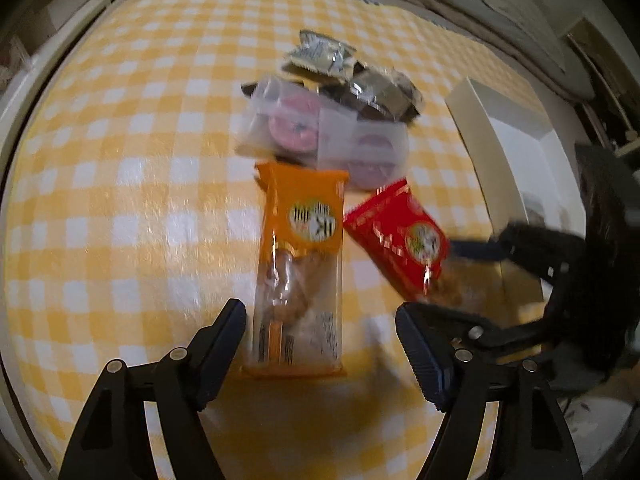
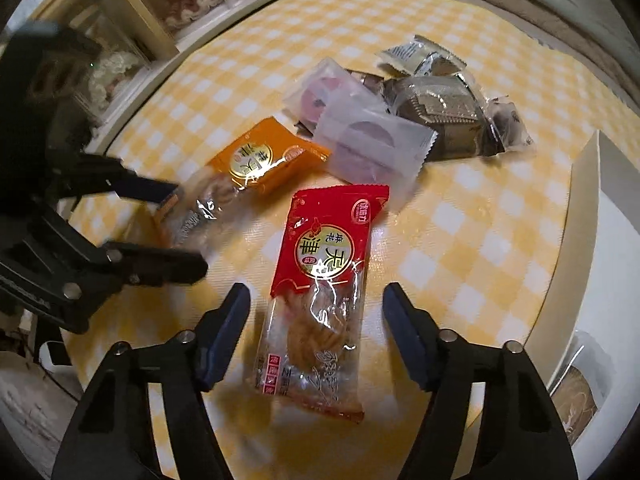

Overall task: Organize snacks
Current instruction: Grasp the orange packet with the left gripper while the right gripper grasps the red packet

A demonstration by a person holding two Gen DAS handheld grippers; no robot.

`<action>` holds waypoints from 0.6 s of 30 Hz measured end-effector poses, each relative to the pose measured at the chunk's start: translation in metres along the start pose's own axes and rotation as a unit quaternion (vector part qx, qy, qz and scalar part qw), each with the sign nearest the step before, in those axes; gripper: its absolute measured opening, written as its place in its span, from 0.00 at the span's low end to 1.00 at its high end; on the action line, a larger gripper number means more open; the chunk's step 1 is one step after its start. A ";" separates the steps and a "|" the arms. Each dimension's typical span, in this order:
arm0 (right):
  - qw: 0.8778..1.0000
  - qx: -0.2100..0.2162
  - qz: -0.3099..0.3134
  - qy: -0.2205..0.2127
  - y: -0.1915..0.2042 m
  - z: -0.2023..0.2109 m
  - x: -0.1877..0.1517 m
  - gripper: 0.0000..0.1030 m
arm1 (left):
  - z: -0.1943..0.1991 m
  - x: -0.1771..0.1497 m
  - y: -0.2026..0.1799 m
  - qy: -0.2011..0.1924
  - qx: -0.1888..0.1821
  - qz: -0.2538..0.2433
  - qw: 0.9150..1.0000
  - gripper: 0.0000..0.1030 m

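An orange snack packet (image 1: 300,272) lies on the yellow checked tablecloth (image 1: 120,200), its near end between the fingers of my open left gripper (image 1: 320,344). A red snack packet (image 2: 320,292) lies lengthwise between the fingers of my open right gripper (image 2: 316,336). The red packet also shows in the left wrist view (image 1: 396,236), with the right gripper (image 1: 500,280) around it. The orange packet (image 2: 256,164) and left gripper (image 2: 176,228) show in the right wrist view. Two frosted packets with pink rounds (image 2: 360,136) and several silver-brown packets (image 2: 444,108) lie behind.
A white open box (image 1: 500,148) stands at the right of the table; it also shows in the right wrist view (image 2: 592,240). A shelf with white items (image 2: 160,20) runs along the table's left edge.
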State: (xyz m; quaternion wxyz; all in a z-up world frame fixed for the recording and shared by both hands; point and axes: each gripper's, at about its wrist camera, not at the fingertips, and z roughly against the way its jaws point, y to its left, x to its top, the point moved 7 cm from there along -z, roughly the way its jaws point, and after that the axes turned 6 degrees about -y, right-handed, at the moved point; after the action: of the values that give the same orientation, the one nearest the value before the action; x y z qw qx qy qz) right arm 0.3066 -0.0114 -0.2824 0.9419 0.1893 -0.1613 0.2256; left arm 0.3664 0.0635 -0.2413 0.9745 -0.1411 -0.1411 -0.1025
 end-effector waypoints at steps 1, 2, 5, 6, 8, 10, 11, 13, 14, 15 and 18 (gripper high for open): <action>1.000 0.001 -0.003 0.005 -0.001 0.001 -0.004 0.54 | -0.002 0.003 -0.003 -0.002 0.010 -0.004 1.000 0.73; 1.000 0.003 -0.007 0.009 0.000 -0.002 -0.003 0.50 | -0.003 0.004 -0.005 -0.003 0.021 -0.012 1.000 0.73; 1.000 0.000 -0.016 0.013 -0.001 -0.003 -0.005 0.44 | -0.014 0.006 -0.012 0.003 0.051 -0.028 0.998 0.70; 1.000 -0.004 -0.017 0.013 -0.001 -0.003 -0.005 0.43 | -0.017 0.007 -0.014 0.007 0.056 -0.029 0.998 0.67; 1.000 -0.007 -0.022 0.014 -0.002 -0.001 -0.007 0.42 | -0.026 0.007 -0.019 0.017 0.070 -0.034 0.997 0.65; 0.999 -0.006 -0.029 0.016 -0.004 0.001 -0.009 0.42 | -0.033 0.007 -0.019 0.026 0.084 -0.044 0.995 0.61; 0.999 -0.007 -0.031 0.016 -0.004 0.001 -0.009 0.41 | -0.037 0.007 -0.019 0.032 0.090 -0.047 0.994 0.55; 0.999 -0.010 -0.032 0.015 -0.005 0.001 -0.008 0.40 | -0.040 0.008 -0.020 0.035 0.104 -0.055 0.992 0.45; 0.999 -0.014 -0.032 0.013 -0.005 0.002 -0.008 0.40 | -0.039 0.008 -0.020 0.034 0.106 -0.057 0.992 0.40; 0.999 -0.017 -0.033 0.010 -0.006 0.003 -0.007 0.39 | -0.039 0.008 -0.021 0.033 0.100 -0.054 0.993 0.39; 0.999 -0.019 -0.033 0.001 -0.008 0.007 -0.004 0.38 | -0.039 0.005 -0.023 0.034 0.097 -0.057 0.993 0.38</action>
State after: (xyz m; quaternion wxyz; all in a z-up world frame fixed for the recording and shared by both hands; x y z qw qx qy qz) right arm 0.3053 -0.0220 -0.2804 0.9527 0.1761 -0.1578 0.1911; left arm 0.3750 0.0294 -0.2696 0.9805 -0.0341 -0.1248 -0.1481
